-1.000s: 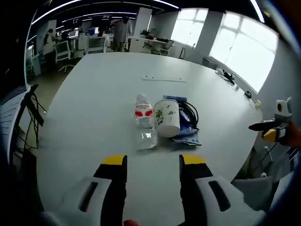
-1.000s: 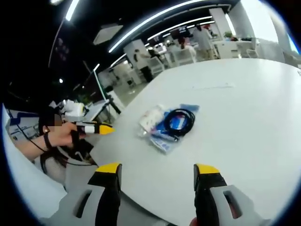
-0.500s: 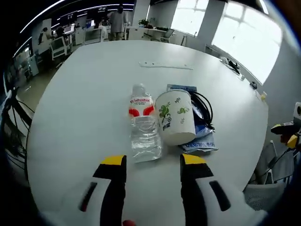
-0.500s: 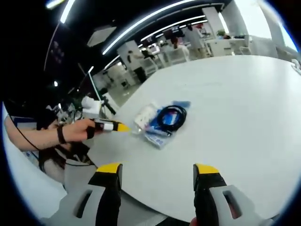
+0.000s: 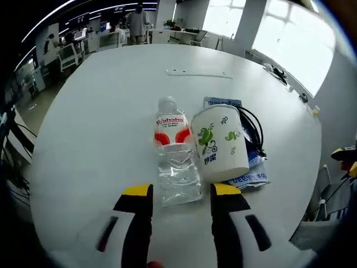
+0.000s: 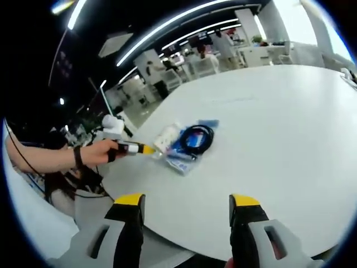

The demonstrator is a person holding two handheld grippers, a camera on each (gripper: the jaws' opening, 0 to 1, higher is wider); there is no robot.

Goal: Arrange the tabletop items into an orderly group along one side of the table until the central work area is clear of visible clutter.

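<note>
A clear plastic water bottle [image 5: 174, 159] with a red label lies on the white table [image 5: 100, 128], its base toward my left gripper [image 5: 179, 191]. Beside it on the right lies a white paper cup [image 5: 221, 143] with green leaves, on top of a blue packet [image 5: 251, 176] and a coiled black cable [image 5: 252, 129]. My left gripper is open, its yellow tips just short of the bottle's base. My right gripper [image 6: 186, 200] is open over the table edge, far from the pile [image 6: 184, 142]; the left gripper [image 6: 138, 148] shows there, at the pile's near end.
A thin flat strip [image 5: 198, 73] lies farther up the table. Small dark items [image 5: 277, 72] sit at the table's far right edge near the windows. Office desks, chairs and standing people [image 5: 135, 22] are beyond the table. A person's arm [image 6: 50, 159] holds the left gripper.
The left gripper has moved closer to the bottle and cup, which now loom larger. In the right gripper view the left gripper has reached the pile; the right gripper has barely moved.
</note>
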